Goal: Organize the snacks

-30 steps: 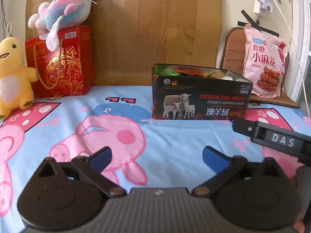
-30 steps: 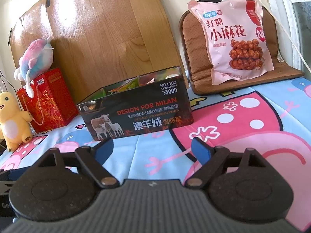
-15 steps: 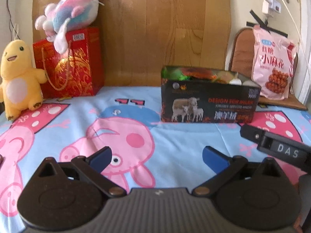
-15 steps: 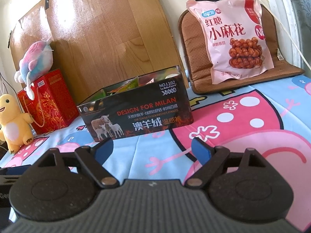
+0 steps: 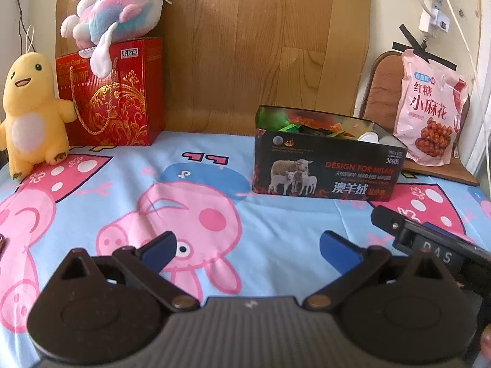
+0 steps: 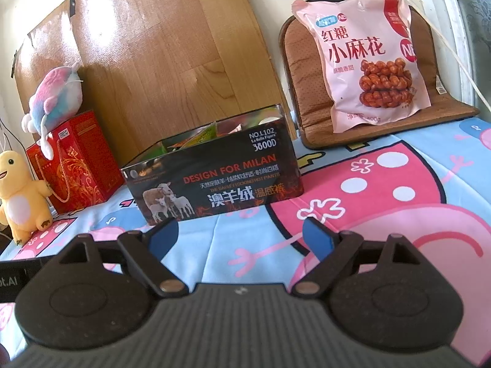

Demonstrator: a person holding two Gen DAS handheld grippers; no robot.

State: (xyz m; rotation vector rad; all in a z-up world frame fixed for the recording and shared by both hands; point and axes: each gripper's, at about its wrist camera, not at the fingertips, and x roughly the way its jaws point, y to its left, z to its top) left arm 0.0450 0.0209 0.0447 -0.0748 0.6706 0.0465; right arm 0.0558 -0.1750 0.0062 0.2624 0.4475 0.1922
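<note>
A black box (image 5: 328, 168) printed with sheep stands on the cartoon-pig sheet (image 5: 196, 211), with several snack packets (image 5: 310, 125) inside; it also shows in the right wrist view (image 6: 214, 181). A pink snack bag (image 5: 429, 113) leans on a brown cushion at the far right, also in the right wrist view (image 6: 365, 58). My left gripper (image 5: 248, 250) is open and empty, well short of the box. My right gripper (image 6: 241, 236) is open and empty in front of the box; its body shows in the left wrist view (image 5: 429, 245).
A red gift box (image 5: 113, 92) with a pink-blue plush (image 5: 116, 9) on top stands at the back left, a yellow plush duck (image 5: 30, 113) beside it. A wooden board (image 5: 245, 46) backs the bed. Cables and a power strip (image 5: 432, 15) hang on the right wall.
The left gripper has pulled back and turned slightly right, so the box looks smaller and further away. The right gripper has barely moved. Both stay open.
</note>
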